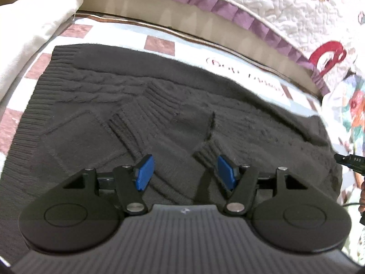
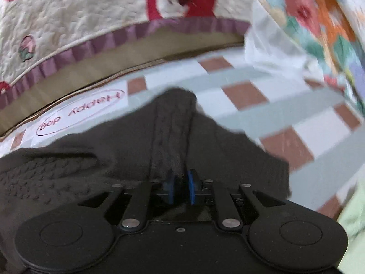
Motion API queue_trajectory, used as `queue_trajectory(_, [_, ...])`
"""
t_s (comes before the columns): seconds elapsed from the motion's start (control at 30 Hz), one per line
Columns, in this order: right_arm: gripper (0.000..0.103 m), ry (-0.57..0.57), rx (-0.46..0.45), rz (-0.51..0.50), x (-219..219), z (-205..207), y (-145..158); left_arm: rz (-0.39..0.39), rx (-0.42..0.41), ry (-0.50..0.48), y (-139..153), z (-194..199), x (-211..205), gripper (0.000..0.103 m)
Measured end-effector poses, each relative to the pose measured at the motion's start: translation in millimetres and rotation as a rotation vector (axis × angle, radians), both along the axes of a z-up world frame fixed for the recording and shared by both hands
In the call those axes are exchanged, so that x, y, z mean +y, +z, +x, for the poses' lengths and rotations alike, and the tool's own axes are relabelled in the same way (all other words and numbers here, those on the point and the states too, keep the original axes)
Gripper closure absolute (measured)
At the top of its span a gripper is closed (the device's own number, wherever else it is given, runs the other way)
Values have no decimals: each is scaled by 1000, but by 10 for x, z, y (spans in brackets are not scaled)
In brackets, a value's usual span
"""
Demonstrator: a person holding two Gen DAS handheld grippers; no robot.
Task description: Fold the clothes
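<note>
**Thick knit: grip ribbed edges, not the middle**

While the right tongs [image 2: 181, 188] are clenched on a raised ridge of the dark sweater [image 1: 159, 105], the left tongs [image 1: 184, 173] hang released above a ribbed cuff [image 1: 205, 155] at 12 o'clock. Sweater lies on the checked bed sheet [image 2: 262, 100], w/ the quilt [image 2: 68, 18] beyond. Looks soft, bulky, prob. heavy-ish, non-slip; it'll sag, so hold hems/cuffs.
</note>
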State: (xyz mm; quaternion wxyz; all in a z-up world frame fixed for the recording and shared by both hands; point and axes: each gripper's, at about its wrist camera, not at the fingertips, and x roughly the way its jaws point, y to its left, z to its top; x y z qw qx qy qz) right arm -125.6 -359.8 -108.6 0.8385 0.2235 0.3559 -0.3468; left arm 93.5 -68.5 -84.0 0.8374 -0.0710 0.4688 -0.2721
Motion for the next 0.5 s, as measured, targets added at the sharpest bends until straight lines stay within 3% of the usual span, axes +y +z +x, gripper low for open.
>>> queue_trajectory(0.07, [70,39,-1,-56,88,109,165,-28,1,9,-29,33,-5,37])
queue_trajectory(0.13, [66,90,3,-82,179,233,300,5,-2,10,-43,46,-45,35])
queue_trajectory(0.23, [59,199,-22,15,355,467,383,5,-12,-16,-26,29,-69,35])
queue_trajectory(0.37, [51,489,-14,85,707,851,297,-31,-7,-46,23,18,-61,35])
queue_trajectory(0.5, [44,725,20,-52,1044,1218,78,5,-2,-28,35,10,-35,35])
